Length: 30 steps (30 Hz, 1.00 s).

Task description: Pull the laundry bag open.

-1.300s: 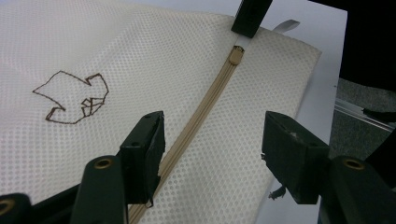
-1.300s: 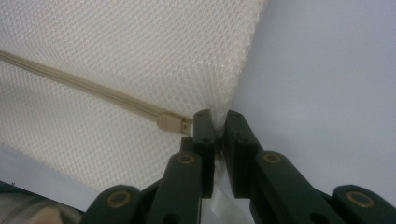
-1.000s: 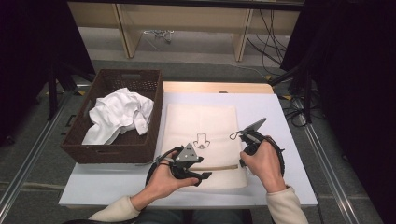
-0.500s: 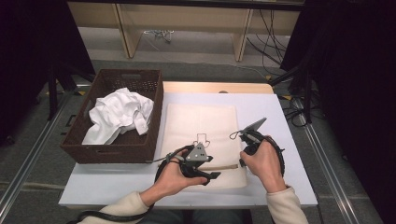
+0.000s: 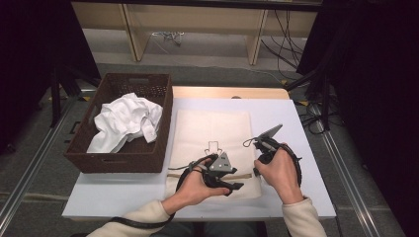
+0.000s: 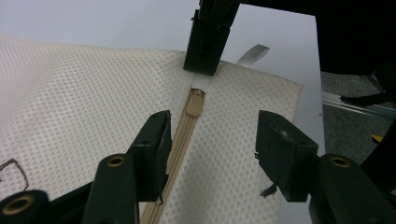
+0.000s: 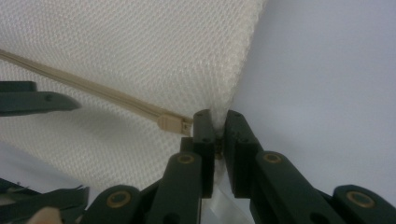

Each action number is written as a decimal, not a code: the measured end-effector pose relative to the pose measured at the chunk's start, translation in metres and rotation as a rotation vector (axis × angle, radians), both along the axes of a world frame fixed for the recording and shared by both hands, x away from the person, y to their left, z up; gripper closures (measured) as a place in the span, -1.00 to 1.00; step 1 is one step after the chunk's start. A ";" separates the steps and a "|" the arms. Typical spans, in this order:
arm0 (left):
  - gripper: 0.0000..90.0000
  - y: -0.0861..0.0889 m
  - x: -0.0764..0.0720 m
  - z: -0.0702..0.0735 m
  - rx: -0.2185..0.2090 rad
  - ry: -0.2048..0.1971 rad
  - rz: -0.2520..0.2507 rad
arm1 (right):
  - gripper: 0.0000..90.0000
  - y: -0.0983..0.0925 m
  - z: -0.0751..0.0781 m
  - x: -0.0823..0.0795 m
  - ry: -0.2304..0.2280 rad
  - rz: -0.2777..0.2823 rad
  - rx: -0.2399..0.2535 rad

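Observation:
A cream mesh bag (image 5: 212, 131) lies flat on the white table (image 5: 291, 113), its beige zipper (image 5: 247, 174) running along the near edge. My right gripper (image 5: 256, 170) (image 7: 217, 126) is shut on the bag's edge just past the zipper's end. The zipper pull (image 6: 195, 103) (image 7: 173, 123) sits right beside those jaws. My left gripper (image 5: 235, 183) (image 6: 210, 140) is open and straddles the zipper a little short of the pull. Its jaws have just been closing, with only the zipper tape and mesh between them and the pads apart from the pull.
A dark wicker basket (image 5: 118, 160) stands on the table's left, holding a crumpled white cloth (image 5: 126, 121). A small outline drawing (image 5: 213, 147) marks the bag's middle. Bare table lies right of the bag; a wooden frame and cables are beyond the far edge.
My left gripper has slid right along the bag's near edge toward the right gripper, and its jaws stand narrower. The right gripper has kept still.

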State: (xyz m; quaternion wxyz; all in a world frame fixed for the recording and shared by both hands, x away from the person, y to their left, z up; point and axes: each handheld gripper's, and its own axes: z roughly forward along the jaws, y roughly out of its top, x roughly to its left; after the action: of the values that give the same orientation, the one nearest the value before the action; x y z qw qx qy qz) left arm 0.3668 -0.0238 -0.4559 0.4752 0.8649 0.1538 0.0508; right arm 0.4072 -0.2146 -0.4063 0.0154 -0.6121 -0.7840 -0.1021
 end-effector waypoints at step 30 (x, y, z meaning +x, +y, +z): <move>0.32 -0.031 0.016 -0.014 -0.026 0.088 0.003 | 0.88 0.001 0.002 -0.001 -0.022 -0.007 0.005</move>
State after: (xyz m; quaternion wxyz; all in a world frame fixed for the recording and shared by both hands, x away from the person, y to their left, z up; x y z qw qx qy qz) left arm 0.3829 -0.0545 -0.4701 0.4792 0.8597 0.1764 0.0116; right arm 0.4065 -0.2133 -0.4042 0.0080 -0.6136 -0.7817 -0.1108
